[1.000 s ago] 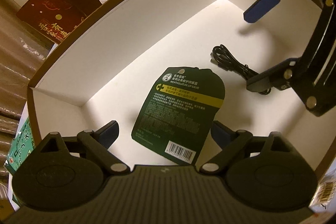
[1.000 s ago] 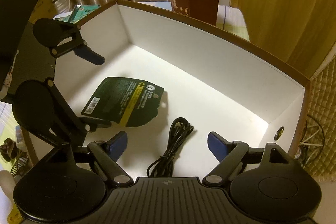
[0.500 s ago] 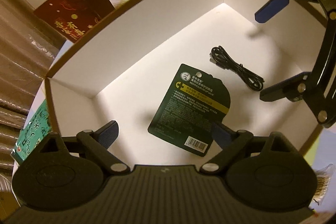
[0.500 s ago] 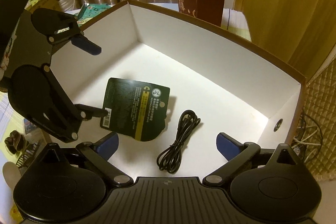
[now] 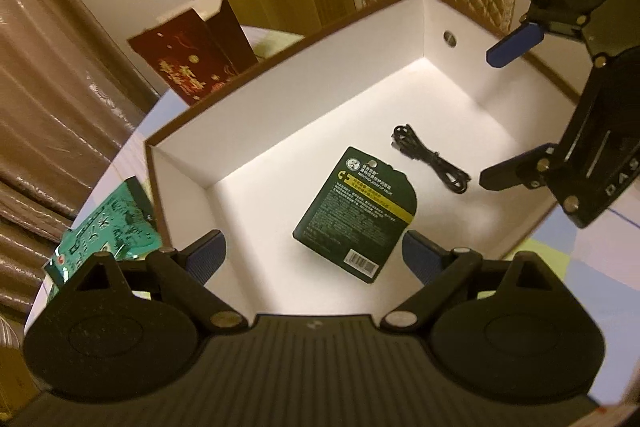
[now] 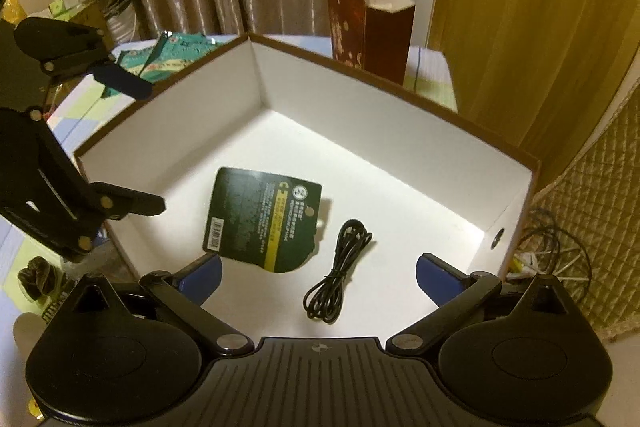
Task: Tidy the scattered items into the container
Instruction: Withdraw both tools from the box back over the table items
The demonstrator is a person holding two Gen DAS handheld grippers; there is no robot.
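Down on the white floor of the brown-rimmed box (image 5: 280, 95) (image 6: 360, 119) there's a dark green blister card (image 5: 356, 213) (image 6: 264, 219) lying flat with its barcode side up, and just beside it, not touching as far as I can see, a coiled black cable (image 5: 430, 157) (image 6: 338, 271). Both tools hang over the box with nothing in them: the left gripper (image 5: 314, 259) (image 6: 136, 147) has its blue pads spread wide, and the right gripper (image 6: 320, 279) (image 5: 504, 111) is spread wide too. Outside the box, a green packet (image 5: 108, 231) (image 6: 172, 57) lies on the table by one corner, and a dark red paper bag (image 5: 196, 55) (image 6: 368, 27) stands upright behind the far wall.
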